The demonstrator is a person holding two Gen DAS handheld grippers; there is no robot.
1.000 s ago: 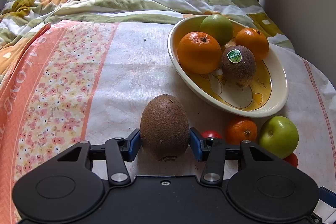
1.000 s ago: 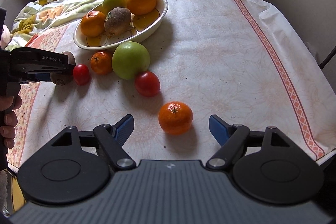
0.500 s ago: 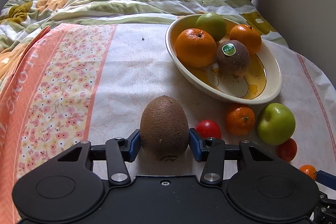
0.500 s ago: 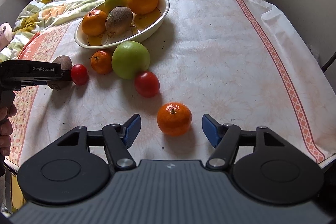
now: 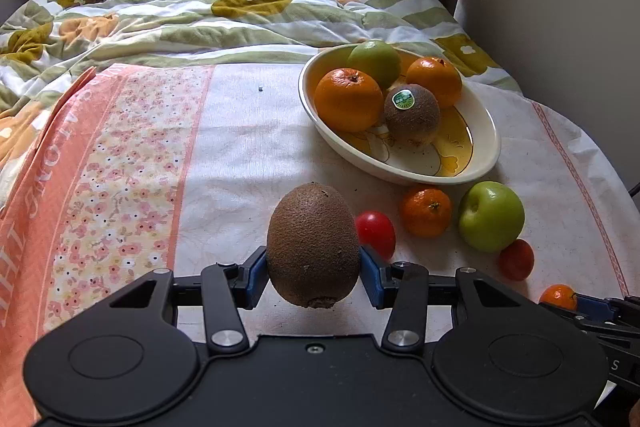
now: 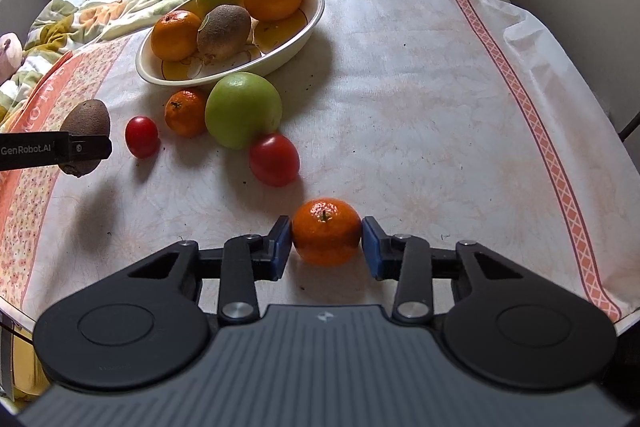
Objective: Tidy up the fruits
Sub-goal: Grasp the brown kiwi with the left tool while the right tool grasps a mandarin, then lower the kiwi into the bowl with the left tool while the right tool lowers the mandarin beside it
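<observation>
My left tongs (image 5: 313,277) clamp the kiwi (image 5: 313,245); my right tongs (image 6: 326,247) are closing on the mandarin (image 6: 326,231), so I squeeze gently, centred.

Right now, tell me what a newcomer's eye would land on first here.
First, the kiwi clamped in the left gripper, lifted off the cloth. Next, the mandarin on the table between the right gripper, whose jaws are closing on it. Behind them sits the bowl with oranges, a green apple and a second kiwi, with loose fruit in front of it.
</observation>
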